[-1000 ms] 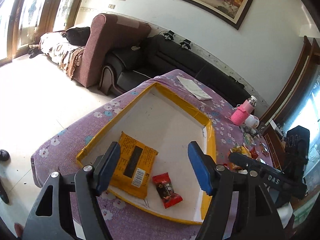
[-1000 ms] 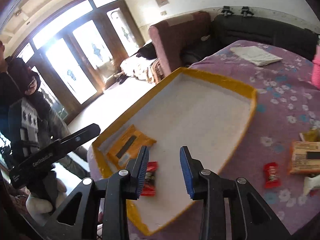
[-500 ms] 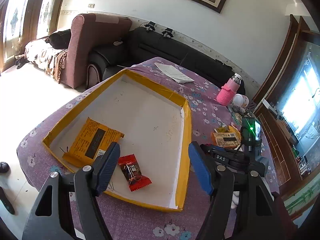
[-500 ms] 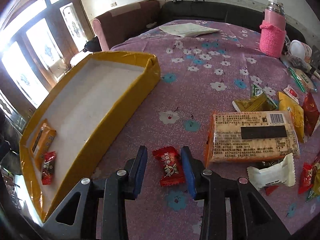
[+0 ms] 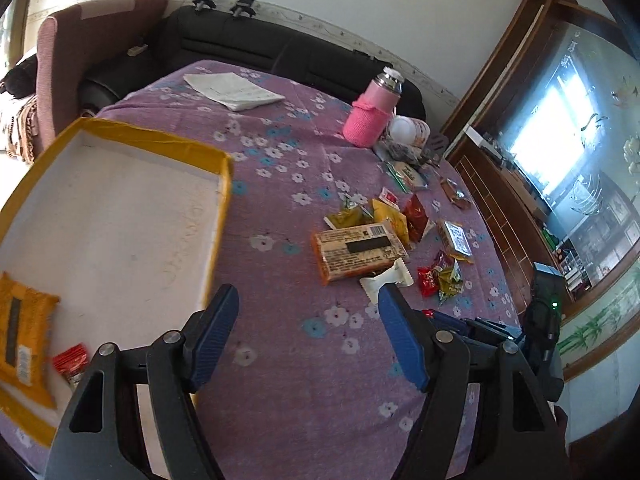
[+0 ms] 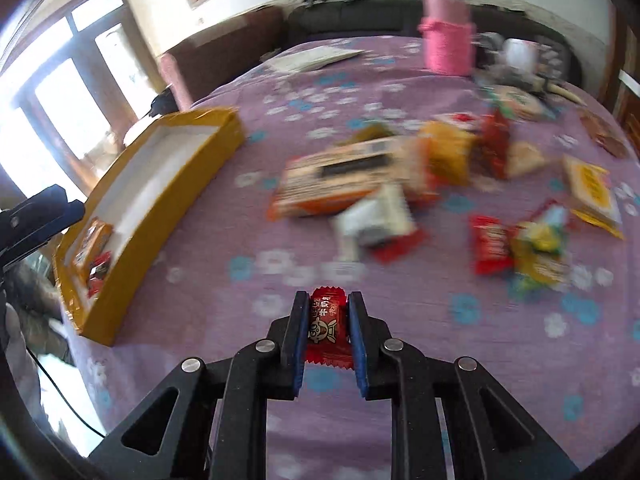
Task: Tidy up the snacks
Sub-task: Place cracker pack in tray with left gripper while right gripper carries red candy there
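Left wrist view: the left hand-held gripper (image 5: 308, 324) is hovering with its blue fingers (image 5: 212, 332) spread wide and nothing between them, over the purple flowered cloth of the bench (image 5: 288, 360). The yellow-rimmed tray (image 5: 224, 184) is lying to the left of the hand-held gripper; inside it, near its close corner, an orange packet (image 5: 22, 332) and a small red candy (image 5: 72, 362) are lying side by side. Right of the tray, well apart from it, loose snacks are sitting in a cluster: a large biscuit pack (image 5: 358, 250), a white wrapper (image 5: 386, 280) touching its near edge, and red and green sweets (image 5: 440, 278) farther right. Beyond that cluster a pink bottle (image 5: 372, 114) is standing upright, and a folded paper (image 5: 234, 90) is lying beyond the tray.

Right wrist view: the right hand-held gripper (image 6: 328, 330) is clenching a red candy (image 6: 326, 324) between its blue fingers (image 6: 298, 338), above the cloth. The rest is blurring with motion. The tray (image 6: 160, 204) is lying to the left of the held candy, with the orange packet (image 6: 92, 242) in its near end. The biscuit pack (image 6: 340, 184) and white wrapper (image 6: 372, 220) are lying beyond the candy, with more sweets (image 6: 520, 246) to their right.
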A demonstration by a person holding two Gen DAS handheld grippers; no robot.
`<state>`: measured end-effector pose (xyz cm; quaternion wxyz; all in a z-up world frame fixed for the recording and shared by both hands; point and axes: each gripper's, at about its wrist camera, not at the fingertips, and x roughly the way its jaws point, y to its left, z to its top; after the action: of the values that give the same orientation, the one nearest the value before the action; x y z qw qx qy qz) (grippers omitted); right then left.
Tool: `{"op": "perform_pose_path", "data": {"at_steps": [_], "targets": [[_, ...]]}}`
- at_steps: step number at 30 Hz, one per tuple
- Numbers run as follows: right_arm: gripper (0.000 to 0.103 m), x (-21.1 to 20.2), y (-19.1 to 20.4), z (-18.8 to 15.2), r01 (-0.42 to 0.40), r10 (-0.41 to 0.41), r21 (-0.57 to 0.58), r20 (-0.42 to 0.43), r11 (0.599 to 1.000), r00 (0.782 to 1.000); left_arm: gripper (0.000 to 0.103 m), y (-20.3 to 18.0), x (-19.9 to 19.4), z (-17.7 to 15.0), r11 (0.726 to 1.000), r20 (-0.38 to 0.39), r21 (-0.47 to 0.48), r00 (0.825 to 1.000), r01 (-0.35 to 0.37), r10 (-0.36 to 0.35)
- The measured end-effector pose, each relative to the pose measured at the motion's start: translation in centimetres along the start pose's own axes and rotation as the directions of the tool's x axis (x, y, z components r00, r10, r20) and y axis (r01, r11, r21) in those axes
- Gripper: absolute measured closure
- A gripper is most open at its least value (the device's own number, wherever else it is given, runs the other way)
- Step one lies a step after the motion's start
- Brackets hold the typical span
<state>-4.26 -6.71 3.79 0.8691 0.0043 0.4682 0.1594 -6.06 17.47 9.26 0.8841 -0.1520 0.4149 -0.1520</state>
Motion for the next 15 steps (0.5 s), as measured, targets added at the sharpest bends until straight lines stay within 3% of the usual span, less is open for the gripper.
{"op": "perform_pose_path", "data": {"at_steps": [2,5,10,15], "targets": [[0.083,0.3,-2.4,0.1,-0.006,0.006,0.049,0.017,0.999,1.000,0.031,-1.4,2.9,0.7,0.999,-0.042,0.025,0.998,0.040,-0.039],[0.083,1.0,-4.2,-0.2,-0.039,0.037,0.084,0.025,0.996,0.999,0.031,-3.0,7.5,2.3,0.998,-0.118,0.043,0.992,0.041,-0.036],[0.082,1.6,-5.2,-0.8,-0.107,0.103,0.107,0.039,0.989,0.994,0.031,-3.8,13.4,5.4,0.998,-0.131,0.056,0.991,0.029,-0.022],[0.082,2.0,-5.9,-0.7,-0.164,0.160,0.140,0.038,0.977,0.986,0.031,-4.2,17.1,4.5,0.991,-0.281,0.045,0.953,0.130,-0.112]]}}
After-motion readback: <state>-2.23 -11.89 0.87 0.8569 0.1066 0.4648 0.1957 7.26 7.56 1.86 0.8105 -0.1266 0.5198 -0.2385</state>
